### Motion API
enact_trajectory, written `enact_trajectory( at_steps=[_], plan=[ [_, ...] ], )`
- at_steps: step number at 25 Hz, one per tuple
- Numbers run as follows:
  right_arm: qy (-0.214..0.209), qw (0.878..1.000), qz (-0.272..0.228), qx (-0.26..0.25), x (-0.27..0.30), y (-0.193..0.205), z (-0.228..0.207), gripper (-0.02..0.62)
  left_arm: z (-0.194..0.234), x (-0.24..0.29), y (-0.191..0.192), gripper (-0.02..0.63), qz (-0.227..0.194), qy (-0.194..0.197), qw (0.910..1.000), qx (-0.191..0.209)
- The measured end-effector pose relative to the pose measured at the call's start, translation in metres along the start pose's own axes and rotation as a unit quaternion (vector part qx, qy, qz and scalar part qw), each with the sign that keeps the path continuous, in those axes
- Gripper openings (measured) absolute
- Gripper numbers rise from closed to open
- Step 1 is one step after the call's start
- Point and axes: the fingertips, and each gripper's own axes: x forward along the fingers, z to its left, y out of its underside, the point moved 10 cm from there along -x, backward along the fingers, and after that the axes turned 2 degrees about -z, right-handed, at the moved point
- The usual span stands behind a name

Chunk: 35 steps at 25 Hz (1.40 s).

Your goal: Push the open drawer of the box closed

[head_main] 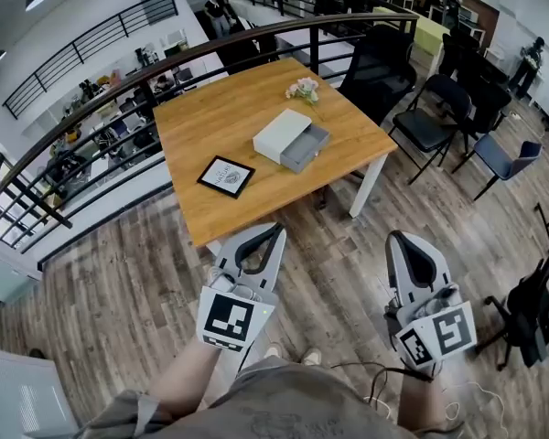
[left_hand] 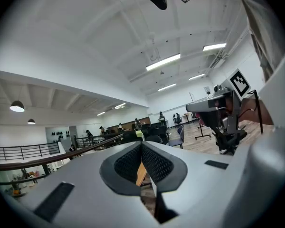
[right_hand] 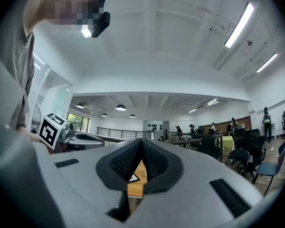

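Steep downward look over a wood-plank floor (head_main: 110, 291) to a square wooden table (head_main: 215, 117), with dark chairs (head_main: 427, 126) off its right edge. Short of the table's near edge, over the floor, two grey hand-held grippers pointing toward it: left gripper (head_main: 277, 230) and right gripper (head_main: 395, 237), each carrying a marker cube, each with jaws pressed together and nothing between them. Well apart from both, near the table's middle, a flat white box (head_main: 280, 132), its grey drawer (head_main: 306, 148) pulled out toward the near right edge, open and untouched. Closer to the near edge, left of the box, a small black-framed picture (head_main: 226, 176) lying flat. By the far right corner, a little bunch of pale flowers (head_main: 303, 89).
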Motion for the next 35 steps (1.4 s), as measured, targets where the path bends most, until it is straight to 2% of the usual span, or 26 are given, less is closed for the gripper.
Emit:
enact_trajectory(
  at_steps=[11,12,13,14,25,35],
  plan=[
    [-0.014,1.000,-0.016,0.014,-0.017,0.006,-0.029,0.029,-0.026,0.013,-0.005,0.018,0.005,-0.016,0.9998,-0.005],
    [-0.014,1.000,-0.019,0.015,-0.018,0.006,-0.032,0.056,-0.029,0.014,-0.005,0.018,0.008,-0.016,0.9998,-0.001],
    [-0.015,1.000,-0.019,0.015,-0.020,0.007,-0.035,0.191,-0.032,0.014,-0.006,0.018,0.011,-0.016,0.9998,0.003],
    [-0.015,1.000,-0.019,0.015,-0.021,0.007,-0.037,0.250,-0.035,0.015,-0.006,0.018,0.012,-0.017,0.9998,0.005],
    [-0.024,0.999,-0.001,0.023,-0.007,0.029,-0.068,0.250,-0.028,0.030,0.005,0.018,0.023,-0.044,0.9987,0.007],
    [-0.023,0.998,0.042,0.039,0.053,0.075,-0.104,0.249,0.001,0.075,0.034,0.018,0.032,-0.042,0.9986,-0.005]
  ],
)
